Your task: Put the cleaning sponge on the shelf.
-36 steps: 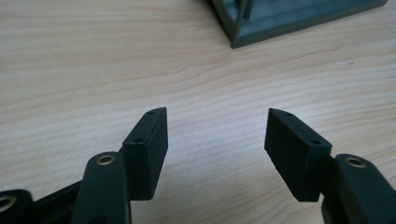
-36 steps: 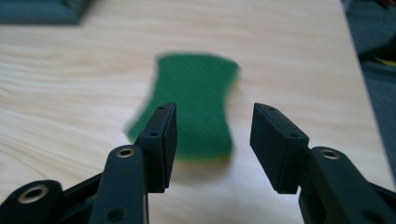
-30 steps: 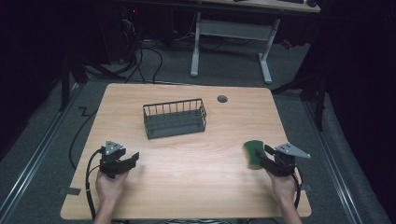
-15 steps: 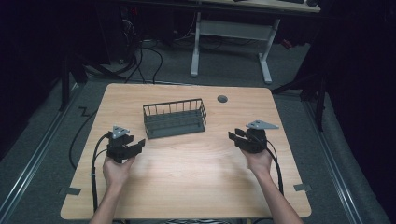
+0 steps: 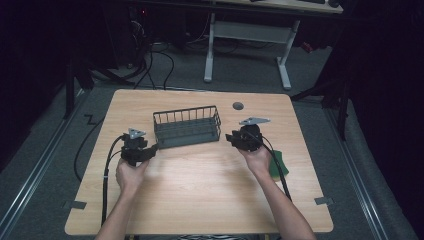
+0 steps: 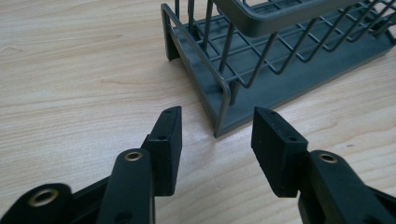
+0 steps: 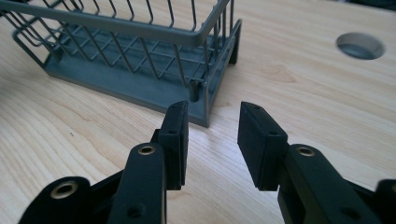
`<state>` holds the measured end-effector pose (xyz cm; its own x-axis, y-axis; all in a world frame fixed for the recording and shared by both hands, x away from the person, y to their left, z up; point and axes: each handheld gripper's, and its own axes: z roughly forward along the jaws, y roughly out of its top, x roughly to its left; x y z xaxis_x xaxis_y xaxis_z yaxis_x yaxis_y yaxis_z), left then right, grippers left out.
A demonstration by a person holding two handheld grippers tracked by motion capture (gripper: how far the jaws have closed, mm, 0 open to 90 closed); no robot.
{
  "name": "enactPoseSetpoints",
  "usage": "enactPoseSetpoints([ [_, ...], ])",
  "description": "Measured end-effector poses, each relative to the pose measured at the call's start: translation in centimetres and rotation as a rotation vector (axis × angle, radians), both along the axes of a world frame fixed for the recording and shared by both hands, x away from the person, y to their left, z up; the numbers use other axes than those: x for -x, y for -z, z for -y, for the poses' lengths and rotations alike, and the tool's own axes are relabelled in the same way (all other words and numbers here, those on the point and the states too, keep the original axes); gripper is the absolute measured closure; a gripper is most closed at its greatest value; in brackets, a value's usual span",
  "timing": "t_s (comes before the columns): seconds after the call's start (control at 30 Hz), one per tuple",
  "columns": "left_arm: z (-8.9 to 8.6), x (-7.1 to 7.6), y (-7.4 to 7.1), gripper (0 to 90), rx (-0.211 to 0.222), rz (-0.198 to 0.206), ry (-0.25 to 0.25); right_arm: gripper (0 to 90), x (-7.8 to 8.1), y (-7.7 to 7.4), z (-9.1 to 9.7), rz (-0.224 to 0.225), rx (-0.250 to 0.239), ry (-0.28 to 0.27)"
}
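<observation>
A grey wire basket (image 5: pixel 186 127) stands in the middle of the wooden table (image 5: pixel 200 200). My left gripper (image 5: pixel 153 147) points at its left end. In the left gripper view the jaws (image 6: pixel 217 116) are open and have just been closing, with the basket's near corner (image 6: pixel 223 100) right ahead of the gap, untouched. My right gripper (image 5: pixel 230 137) points at the basket's right end. Its jaws (image 7: pixel 212 109) are open too and have just been closing, and the basket's corner post (image 7: pixel 206 93) is just beyond the tips. A green sponge (image 5: pixel 276 165) lies on the table beside my right forearm.
A round cable hole (image 5: pixel 238 105) sits in the tabletop behind the basket's right end, also in the right gripper view (image 7: pixel 360 45). Black cables trail from both grippers toward the table's front edge. A desk frame (image 5: pixel 250 45) stands on the floor beyond the table.
My right gripper has left the green sponge at the front right and moved back and left to the basket's right end. My left gripper has moved forward and right to the basket's left end.
</observation>
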<state>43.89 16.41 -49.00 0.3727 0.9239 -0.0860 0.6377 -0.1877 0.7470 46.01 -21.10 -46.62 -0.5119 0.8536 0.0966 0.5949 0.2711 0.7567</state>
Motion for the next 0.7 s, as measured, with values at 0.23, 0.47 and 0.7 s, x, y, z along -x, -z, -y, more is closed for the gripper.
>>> enactPoseSetpoints([
  [0.23,0.7,-1.0,-0.1,58.1,-0.011,-0.008,-0.003,65.2,-2.3,1.1,-1.4,-0.054,0.016,0.01],
  [0.47,0.9,-1.7,0.4,61.1,0.004,-0.024,-0.016,67.5,-3.6,1.7,-2.2,-0.09,0.007,0.016],
  [0.7,0.9,-2.1,0.8,69.1,0.021,-0.04,-0.011,73.2,-4.4,1.9,-3.0,-0.079,0.047,0.02],
])
